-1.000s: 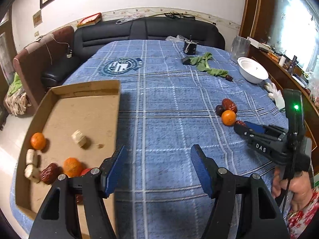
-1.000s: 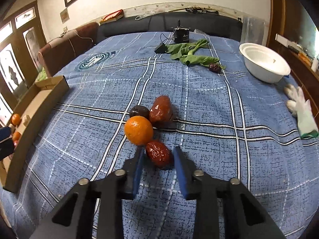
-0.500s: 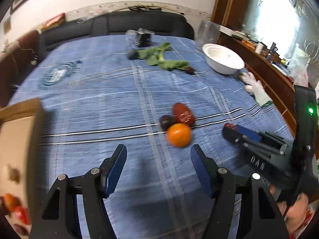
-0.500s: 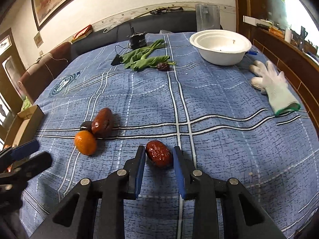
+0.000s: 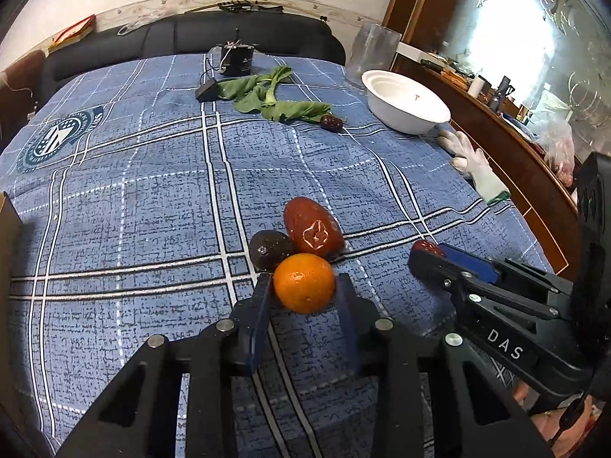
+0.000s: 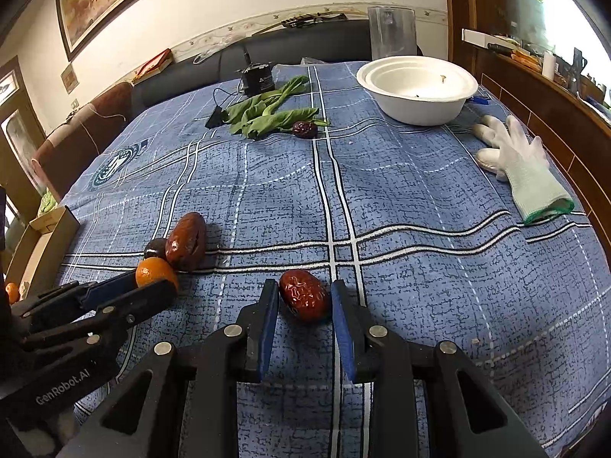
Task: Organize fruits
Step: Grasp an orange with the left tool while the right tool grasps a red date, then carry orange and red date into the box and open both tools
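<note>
Now | left hand-held gripper (image 5: 303, 290) just closed onto orange (image 5: 304, 282) | dark fruit (image 5: 269, 249) touching behind | right hand-held gripper (image 6: 303, 297) clamps date (image 6: 304, 300)

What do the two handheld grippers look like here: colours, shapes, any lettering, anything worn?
Both are black, angular frames with silver screws and blue pads lining the jaws. The right gripper carries white "DAS" lettering; the left gripper reads "GenRobot.AI". A red floral-patterned sleeve and a thin dark cable show at the right hand.
</note>
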Tool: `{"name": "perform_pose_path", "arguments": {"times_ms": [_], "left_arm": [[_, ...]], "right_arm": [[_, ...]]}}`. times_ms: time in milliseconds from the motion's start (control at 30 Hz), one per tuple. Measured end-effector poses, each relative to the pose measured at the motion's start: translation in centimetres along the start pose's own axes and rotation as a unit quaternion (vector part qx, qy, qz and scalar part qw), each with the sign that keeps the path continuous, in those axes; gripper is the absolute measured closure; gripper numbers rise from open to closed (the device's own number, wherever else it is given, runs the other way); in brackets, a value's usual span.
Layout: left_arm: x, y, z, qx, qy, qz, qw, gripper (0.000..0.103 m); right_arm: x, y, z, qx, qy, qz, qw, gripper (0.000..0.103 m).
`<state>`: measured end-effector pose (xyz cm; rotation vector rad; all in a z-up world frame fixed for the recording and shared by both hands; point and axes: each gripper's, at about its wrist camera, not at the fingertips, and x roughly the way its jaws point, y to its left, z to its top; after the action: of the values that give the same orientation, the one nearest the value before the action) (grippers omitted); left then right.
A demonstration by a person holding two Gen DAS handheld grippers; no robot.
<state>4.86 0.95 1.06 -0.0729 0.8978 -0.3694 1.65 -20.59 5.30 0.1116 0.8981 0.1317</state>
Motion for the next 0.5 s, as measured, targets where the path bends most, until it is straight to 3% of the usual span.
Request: {"name": "perform_pose_path", "arguments": {"times_ms": [333,500], "left_arm": [[0.1,1.1,0.0,-0.026,-0.001,-0.038,0.999,0.073],[-0.3,1.6,-0.1,-0.037,-0.007,-0.035,0.9987,0.073]], "right_arm": [[0.1,0.3,0.1,-0.007,0.0,0.002,1.0,0.073],[-0.1,0.5,0.0,-0.009,-0.006,-0.001,1.0,0.074]]}}
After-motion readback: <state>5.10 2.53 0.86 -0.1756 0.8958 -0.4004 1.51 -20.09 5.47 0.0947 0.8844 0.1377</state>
